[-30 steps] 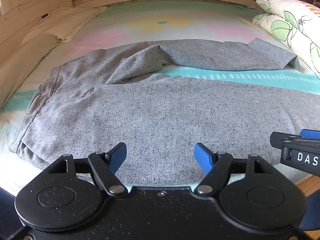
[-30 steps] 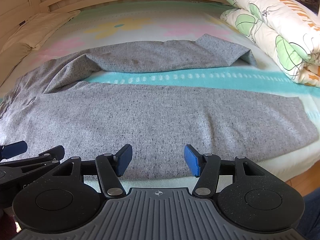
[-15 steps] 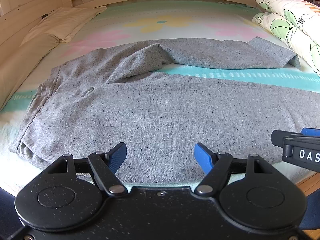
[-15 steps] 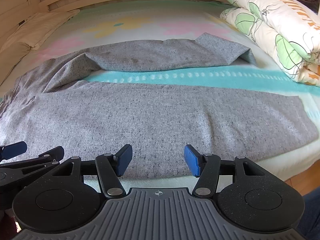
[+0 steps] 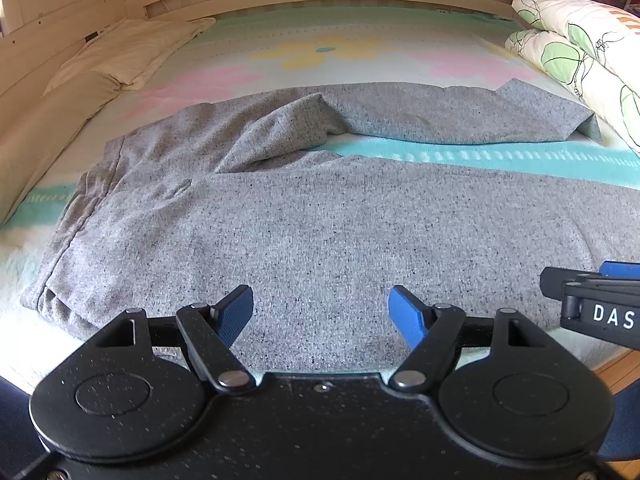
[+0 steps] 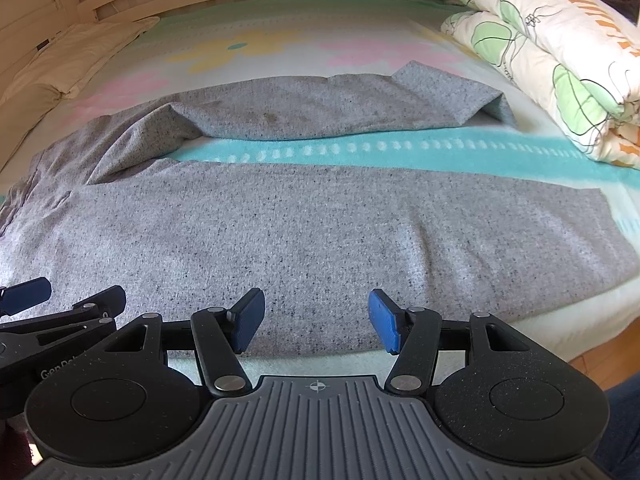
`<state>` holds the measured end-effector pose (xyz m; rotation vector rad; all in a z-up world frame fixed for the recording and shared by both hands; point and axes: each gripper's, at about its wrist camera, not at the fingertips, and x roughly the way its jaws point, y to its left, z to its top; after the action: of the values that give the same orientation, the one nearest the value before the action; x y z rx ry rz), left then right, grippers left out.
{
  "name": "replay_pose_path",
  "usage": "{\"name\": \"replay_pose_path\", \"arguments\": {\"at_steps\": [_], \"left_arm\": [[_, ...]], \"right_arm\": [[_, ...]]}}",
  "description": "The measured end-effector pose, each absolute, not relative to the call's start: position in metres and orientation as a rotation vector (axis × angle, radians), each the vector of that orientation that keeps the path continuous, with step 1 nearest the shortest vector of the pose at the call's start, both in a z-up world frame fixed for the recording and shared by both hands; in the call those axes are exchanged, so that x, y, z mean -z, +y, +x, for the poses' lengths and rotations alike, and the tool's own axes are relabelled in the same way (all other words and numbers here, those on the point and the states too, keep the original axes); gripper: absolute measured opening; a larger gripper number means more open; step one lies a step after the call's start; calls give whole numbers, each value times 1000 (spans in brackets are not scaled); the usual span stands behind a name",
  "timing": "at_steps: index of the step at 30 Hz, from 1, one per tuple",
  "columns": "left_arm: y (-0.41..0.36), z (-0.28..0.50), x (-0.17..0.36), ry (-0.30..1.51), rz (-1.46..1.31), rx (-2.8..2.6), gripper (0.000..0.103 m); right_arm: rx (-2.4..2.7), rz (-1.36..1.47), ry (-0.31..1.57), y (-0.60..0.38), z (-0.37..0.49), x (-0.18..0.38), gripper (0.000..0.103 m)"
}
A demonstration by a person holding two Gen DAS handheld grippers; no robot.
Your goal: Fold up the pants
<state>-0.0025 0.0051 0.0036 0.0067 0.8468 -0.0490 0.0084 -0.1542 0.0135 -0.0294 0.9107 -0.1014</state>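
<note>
Pants point(image 5: 320, 216) of grey marl knit lie spread across the flowered bed sheet point(image 5: 328, 48), waistband point(image 5: 68, 240) toward the left, the two legs running to the right. The near leg point(image 6: 320, 232) lies fairly flat along the front edge of the mattress; the far leg point(image 6: 320, 108) angles away from it, leaving a wedge of turquoise sheet between them, and its hem point(image 6: 452, 88) is turned over on itself just beside the folded quilt point(image 6: 552, 52). A cream pillow point(image 5: 132, 48) sits well apart at the far left.

Both tools hover side by side above the near edge of the cloth. The left gripper point(image 5: 320, 308) has its jaws spread wide with nothing between the blue pads, poised over the hip and upper-thigh part. The right gripper point(image 6: 316, 316), just to its right, is likewise spread and empty, over the middle of the near leg.

Judging by this, no fold has been made: the task is at its start, the hands lined up to take a first hold. The likely first fold brings one leg onto the other, lengthwise. That calls for lowering each tool until one pad slides under the near edge, pinching through both layers, then lifting together and carrying the near leg over to the far one. The turned-over hem and the ridge near the crotch would probably want smoothing as well.
</note>
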Motion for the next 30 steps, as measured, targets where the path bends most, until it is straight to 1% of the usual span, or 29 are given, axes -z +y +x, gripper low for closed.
{"name": "replay_pose_path", "arguments": {"at_steps": [8, 17, 24, 30], "left_arm": [[5, 11, -16, 851, 11, 49, 75], [10, 59, -58, 793, 77, 53, 76], [10, 109, -75, 744, 124, 38, 76], [-1, 151, -67, 747, 160, 29, 76]], "right_arm": [[114, 11, 939, -163, 19, -15, 56], [122, 25, 948, -177, 50, -42, 56], [173, 49, 925, -218, 105, -75, 56], [254, 99, 925, -269, 167, -90, 55]]}}
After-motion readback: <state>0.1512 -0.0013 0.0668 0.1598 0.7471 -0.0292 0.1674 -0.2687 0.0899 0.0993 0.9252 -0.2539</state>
